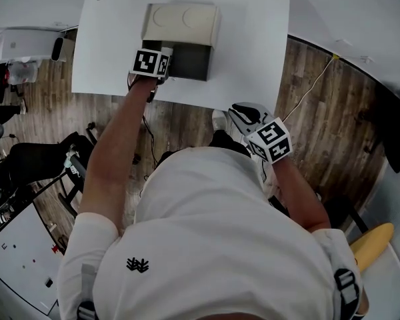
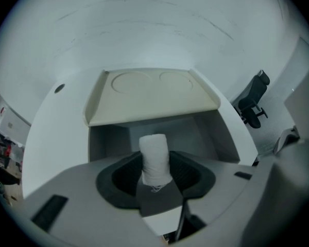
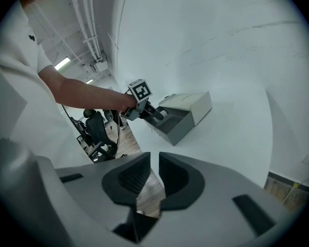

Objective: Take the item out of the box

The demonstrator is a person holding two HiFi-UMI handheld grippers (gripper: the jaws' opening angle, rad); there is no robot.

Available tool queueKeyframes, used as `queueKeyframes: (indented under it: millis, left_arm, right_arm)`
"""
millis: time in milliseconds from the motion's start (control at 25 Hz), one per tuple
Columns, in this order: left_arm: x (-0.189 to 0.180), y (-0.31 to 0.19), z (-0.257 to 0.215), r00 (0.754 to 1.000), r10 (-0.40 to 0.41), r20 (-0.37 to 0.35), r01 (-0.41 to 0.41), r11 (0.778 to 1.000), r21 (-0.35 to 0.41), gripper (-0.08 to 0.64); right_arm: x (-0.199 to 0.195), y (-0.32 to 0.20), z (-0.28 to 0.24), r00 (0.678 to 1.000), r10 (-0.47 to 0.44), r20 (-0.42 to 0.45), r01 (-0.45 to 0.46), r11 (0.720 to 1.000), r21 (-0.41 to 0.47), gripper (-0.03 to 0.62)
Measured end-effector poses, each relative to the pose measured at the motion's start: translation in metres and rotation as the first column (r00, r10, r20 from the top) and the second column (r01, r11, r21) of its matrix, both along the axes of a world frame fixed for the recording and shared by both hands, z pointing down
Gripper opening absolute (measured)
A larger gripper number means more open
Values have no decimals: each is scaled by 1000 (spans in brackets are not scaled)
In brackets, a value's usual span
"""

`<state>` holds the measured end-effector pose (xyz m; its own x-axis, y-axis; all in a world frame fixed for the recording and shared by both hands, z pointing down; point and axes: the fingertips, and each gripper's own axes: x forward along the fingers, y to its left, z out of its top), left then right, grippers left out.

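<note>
White roll (image 2: 154, 158) upright inside open box (image 1: 190, 59), upper centre of head view | left gripper (image 2: 155, 170) grasping roll, pads against its sides | right gripper (image 3: 154, 176) empty, jaws almost together | remaining: lift roll out

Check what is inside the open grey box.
A white roll stands upright inside the box, between the jaws of the left gripper. Grey inner walls show behind it. The jaws cover the box floor beneath and beside the roll.
</note>
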<state>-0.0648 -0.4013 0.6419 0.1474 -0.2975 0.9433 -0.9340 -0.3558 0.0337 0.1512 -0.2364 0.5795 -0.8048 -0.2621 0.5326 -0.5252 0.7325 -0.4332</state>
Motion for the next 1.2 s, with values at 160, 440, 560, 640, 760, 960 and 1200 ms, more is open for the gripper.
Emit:
queueKeyframes:
  millis: [160, 440, 560, 640, 760, 960, 1200]
  left_arm:
    - [3, 2, -16, 998, -11, -54, 13, 999, 45, 173]
    - [9, 16, -55, 988, -6, -156, 28, 990, 138, 170]
    - [9, 28, -75, 980, 17, -200, 19, 984, 176, 170]
    - [10, 35, -89, 974, 38, -225, 10, 979, 205, 170]
    - [7, 48, -109, 964, 65, -258, 1, 970, 245, 170]
    - [-4, 79, -143, 942, 102, -321, 1, 952, 305, 169]
    - [-22, 124, -182, 909, 146, -390, 14, 925, 379, 169]
  right_arm:
    - [-10, 0, -2, 999, -37, -1, 37, 999, 11, 52]
    - [-31, 5, -10, 995, -93, -21, 94, 994, 50, 51]
    - [-44, 12, -16, 994, -103, -26, 105, 992, 66, 51]
    - [-52, 17, -19, 993, -113, -32, 116, 990, 76, 51]
    - [-64, 25, -23, 991, -123, -42, 127, 988, 87, 51]
    - [-87, 39, -30, 991, -120, -55, 126, 986, 108, 48]
    - [-112, 62, -39, 992, -101, -75, 110, 986, 128, 45]
